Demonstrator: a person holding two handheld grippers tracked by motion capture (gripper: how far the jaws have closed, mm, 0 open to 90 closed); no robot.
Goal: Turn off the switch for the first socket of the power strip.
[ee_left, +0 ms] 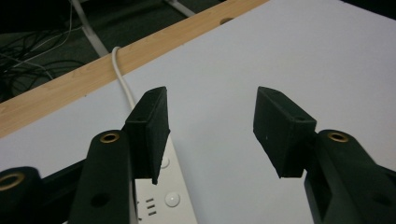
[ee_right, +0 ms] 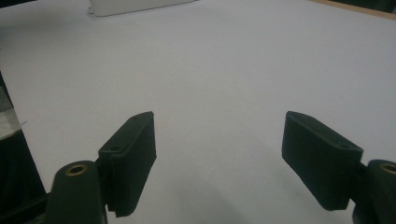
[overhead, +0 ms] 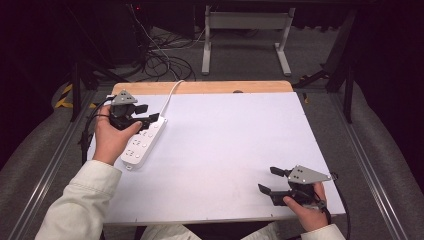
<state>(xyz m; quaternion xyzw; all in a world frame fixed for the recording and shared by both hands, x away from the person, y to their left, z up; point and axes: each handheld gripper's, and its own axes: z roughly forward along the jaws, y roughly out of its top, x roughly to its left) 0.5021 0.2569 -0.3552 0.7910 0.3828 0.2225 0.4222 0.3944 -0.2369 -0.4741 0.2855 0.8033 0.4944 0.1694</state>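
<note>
A long white plastic power strip [overhead: 144, 141] lies near the left edge of the white-topped bench [overhead: 225, 150], its white cord [overhead: 171, 95] running over the far wooden edge. The left gripper [overhead: 146, 114] hovers above the strip's far end, its 2 black jaws spread with nothing between them. The right gripper [overhead: 272, 181] sits near the bench's front right corner, well apart from the strip, jaws likewise spread wide over bare surface.

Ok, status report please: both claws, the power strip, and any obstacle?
Left claw open above power strip. Right claw open, empty, over bare table. No obstacle seen.
</note>
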